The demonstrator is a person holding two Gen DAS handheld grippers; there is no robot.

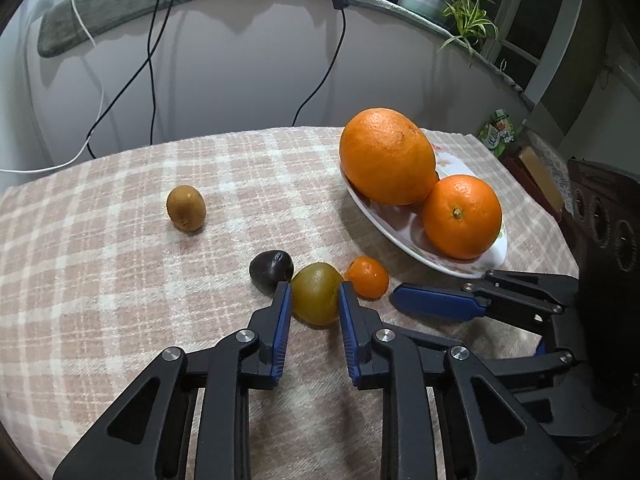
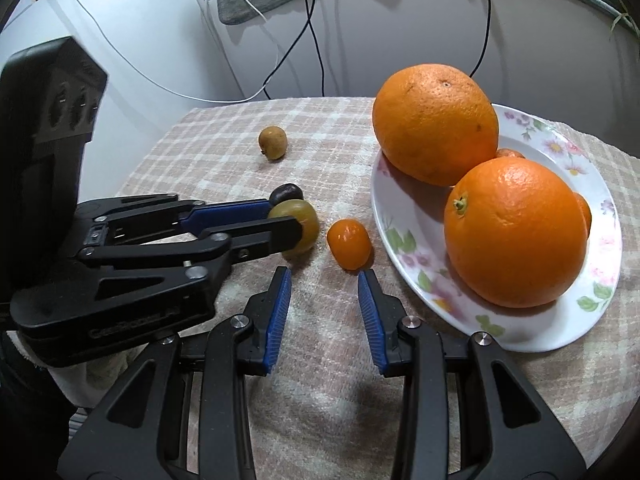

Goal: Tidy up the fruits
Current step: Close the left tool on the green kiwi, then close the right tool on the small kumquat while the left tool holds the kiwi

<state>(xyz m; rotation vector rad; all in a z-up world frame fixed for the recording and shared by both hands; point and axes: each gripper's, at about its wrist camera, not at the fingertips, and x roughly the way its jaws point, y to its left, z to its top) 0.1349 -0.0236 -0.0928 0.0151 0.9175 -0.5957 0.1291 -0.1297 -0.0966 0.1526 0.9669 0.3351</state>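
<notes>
Blue-padded fingers of the left gripper (image 1: 313, 294) fill the lower middle of the left wrist view, and the greenish-brown fruit (image 1: 316, 298) sits right between their tips, each pad at or very near one flank. Whether the pads are actually pressing it or only bracketing it cannot be told; the right wrist view shows the same fruit (image 2: 299, 222) caught between the two fingers at left centre, which suggests a grasp in progress. The relation that matters lies to the right of that fruit: the flowered plate (image 1: 420, 252), already carrying a large orange (image 1: 386, 156) and a smaller orange (image 1: 462, 216), sits right of centre in the left view, so any carry would go rightward over the small orange kumquat (image 1: 367, 277), just beside the held fruit. A dark fruit (image 1: 271, 270) almost touches the left finger, and a brown kiwi-like fruit (image 1: 186, 208) lies well apart toward centre left. The right gripper (image 2: 324, 280) is spread wide with nothing between its pads, its tips pointing at the kumquat (image 2: 349, 243) just ahead, whose long axis runs roughly along the fingers. By my reading, the right tool is the nearer one for that piece.
</notes>
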